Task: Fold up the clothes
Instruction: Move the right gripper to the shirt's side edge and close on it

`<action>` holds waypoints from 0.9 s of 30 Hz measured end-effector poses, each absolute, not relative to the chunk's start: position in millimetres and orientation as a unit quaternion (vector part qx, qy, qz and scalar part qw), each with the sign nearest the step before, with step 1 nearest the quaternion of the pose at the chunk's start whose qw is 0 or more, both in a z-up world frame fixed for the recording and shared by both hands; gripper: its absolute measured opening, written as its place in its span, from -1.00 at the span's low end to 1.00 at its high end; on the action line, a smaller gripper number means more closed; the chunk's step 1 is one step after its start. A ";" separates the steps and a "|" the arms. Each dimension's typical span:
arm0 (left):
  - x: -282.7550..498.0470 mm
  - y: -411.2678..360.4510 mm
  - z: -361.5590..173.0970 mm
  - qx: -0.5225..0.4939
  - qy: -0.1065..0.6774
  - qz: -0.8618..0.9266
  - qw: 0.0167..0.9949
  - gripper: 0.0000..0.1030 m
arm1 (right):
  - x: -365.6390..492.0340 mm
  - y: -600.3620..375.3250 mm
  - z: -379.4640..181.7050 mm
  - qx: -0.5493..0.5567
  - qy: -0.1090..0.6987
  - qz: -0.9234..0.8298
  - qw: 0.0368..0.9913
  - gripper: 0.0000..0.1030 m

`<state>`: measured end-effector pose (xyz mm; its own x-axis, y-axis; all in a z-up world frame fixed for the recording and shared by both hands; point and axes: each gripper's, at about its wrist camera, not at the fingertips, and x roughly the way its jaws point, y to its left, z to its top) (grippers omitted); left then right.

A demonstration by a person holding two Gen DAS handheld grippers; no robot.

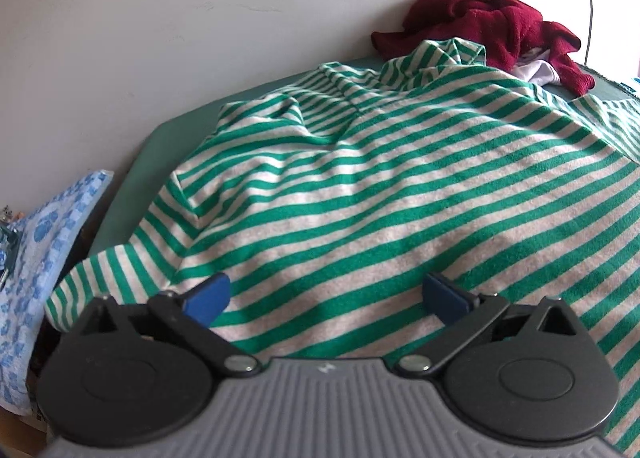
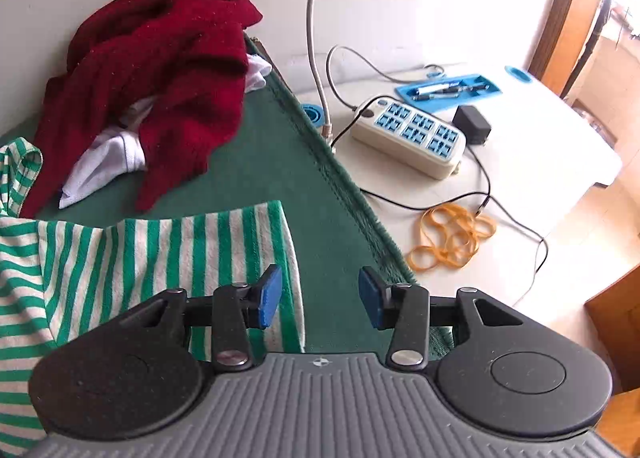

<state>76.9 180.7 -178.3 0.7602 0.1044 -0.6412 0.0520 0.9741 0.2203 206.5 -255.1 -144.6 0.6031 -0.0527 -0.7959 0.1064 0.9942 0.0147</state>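
Left gripper (image 1: 326,294) sat low centre, jaws apart over the striped shirt (image 1: 400,185) filling mid-frame on the green mat (image 1: 132,161). Right gripper (image 2: 320,296) jaws apart too, left pad (image 2: 270,296) over the shirt's sleeve. Red sweater (image 2: 160,69) lay upper left; power strip (image 2: 412,135) and rubber bands (image 2: 452,236) at right.

The right hand-held gripper (image 2: 320,296) hung with jaws apart over the striped shirt's (image 2: 120,254) sleeve edge; a red sweater (image 2: 160,69) lay beyond.
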 end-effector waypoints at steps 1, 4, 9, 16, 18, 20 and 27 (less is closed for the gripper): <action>76.6 179.8 -178.4 0.118 0.344 0.013 0.932 0.99 | 206.6 -255.8 -147.8 0.041 0.442 -0.032 0.896 -0.12; 76.7 178.0 -178.1 0.128 0.342 0.013 0.931 0.99 | 204.5 -245.7 -155.1 0.041 0.424 -0.010 0.905 -0.07; 77.6 175.4 -177.3 0.141 0.342 0.012 0.929 0.99 | 201.8 -224.6 -157.1 -0.007 0.397 0.013 0.918 -0.89; 78.8 171.8 -176.3 0.160 0.342 0.012 0.926 0.99 | 205.3 -247.3 -157.1 0.029 0.388 -0.023 0.921 -0.91; 79.0 171.1 -175.7 0.163 0.343 0.012 0.925 0.99 | 203.8 -242.5 -160.6 0.016 0.386 -0.016 0.922 -0.90; 79.3 170.1 -175.3 0.167 0.345 0.011 0.924 0.99 | 201.6 -243.5 -157.6 0.028 0.388 -0.015 0.921 -0.76; 80.2 168.5 -174.6 0.173 0.345 0.010 0.922 0.99 | 179.0 -248.0 -150.3 0.035 0.393 -0.002 0.919 -0.15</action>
<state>80.2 168.5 -174.6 0.7611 0.1376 -0.6338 0.1013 0.9400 0.3257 179.0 -248.0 -150.3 0.6914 0.0236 -0.7221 0.0318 0.9975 0.0631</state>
